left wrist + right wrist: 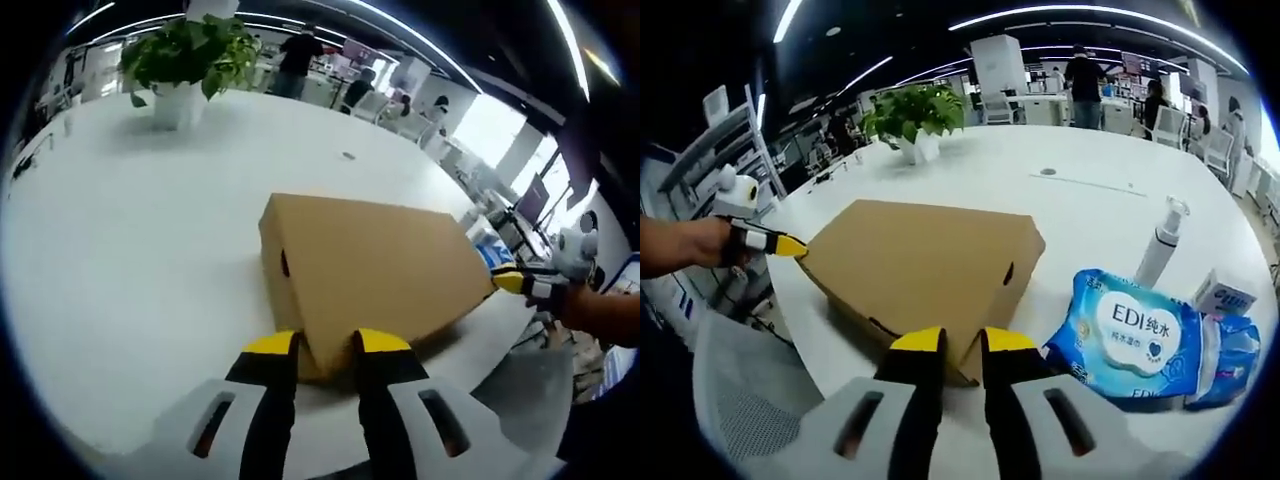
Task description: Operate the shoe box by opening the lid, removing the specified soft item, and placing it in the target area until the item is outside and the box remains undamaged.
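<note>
A closed brown cardboard shoe box (370, 270) lies on the white table (130, 250). My left gripper (327, 345) holds the box's near corner, and the cardboard edge sits between its yellow tips. In the right gripper view the same box (920, 260) lies ahead, and my right gripper (952, 342) is shut on its opposite corner. The right gripper (515, 283) reaches the box's far right corner in the left gripper view. The left gripper (785, 244), held by a hand, meets the box's left corner in the right gripper view. The lid is down, so the contents are hidden.
A potted plant (185, 60) stands far back on the table. A blue wet-wipes pack (1130, 340), a white spray bottle (1160, 245) and a small white carton (1223, 295) lie right of the box. Grey mesh chairs (740, 400) sit at the table edge. People stand far behind.
</note>
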The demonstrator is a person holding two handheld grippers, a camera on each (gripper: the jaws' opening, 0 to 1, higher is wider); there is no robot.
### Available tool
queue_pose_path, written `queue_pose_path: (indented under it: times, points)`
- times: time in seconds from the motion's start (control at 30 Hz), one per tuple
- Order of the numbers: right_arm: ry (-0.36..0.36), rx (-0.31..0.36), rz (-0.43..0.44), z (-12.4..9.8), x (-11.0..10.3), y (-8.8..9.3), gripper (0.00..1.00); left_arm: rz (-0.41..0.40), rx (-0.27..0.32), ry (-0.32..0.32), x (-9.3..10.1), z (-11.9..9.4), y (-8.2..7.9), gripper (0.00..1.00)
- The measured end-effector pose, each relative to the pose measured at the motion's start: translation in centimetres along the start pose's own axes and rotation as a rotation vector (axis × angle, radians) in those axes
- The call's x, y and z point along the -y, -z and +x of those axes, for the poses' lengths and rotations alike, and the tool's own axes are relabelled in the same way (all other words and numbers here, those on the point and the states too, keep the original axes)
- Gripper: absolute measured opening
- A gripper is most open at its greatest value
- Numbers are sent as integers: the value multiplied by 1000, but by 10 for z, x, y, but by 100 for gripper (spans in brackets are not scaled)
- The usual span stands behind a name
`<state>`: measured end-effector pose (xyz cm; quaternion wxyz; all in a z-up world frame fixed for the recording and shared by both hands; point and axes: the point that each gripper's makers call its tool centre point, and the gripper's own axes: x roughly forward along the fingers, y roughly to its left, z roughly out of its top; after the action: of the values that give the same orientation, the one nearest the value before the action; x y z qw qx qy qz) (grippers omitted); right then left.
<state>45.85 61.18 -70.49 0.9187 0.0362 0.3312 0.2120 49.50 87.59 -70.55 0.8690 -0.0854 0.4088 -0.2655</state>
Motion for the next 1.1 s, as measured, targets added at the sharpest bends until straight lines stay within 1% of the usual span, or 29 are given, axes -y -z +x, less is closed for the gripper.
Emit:
queue_pose_path:
  times: [0.07,0.2,0.47,0.83,1.1]
  points:
    - [3,1,1,1,1,-1,12,14,2,-3,-1,4,-4,21]
    - [9,3,-1,3,6,-4,12,16,1,-2,-3,13,-14,21]
    - [27,11,5,11,22,-13,12,40,-7,5,-1,31,-31,21]
    - [39,17,15,18,37,-24,12,39,-5,16,1,40,-39,21]
    - [35,12,5,19,38,-25,12,38,2,22,1,41,-41,22]
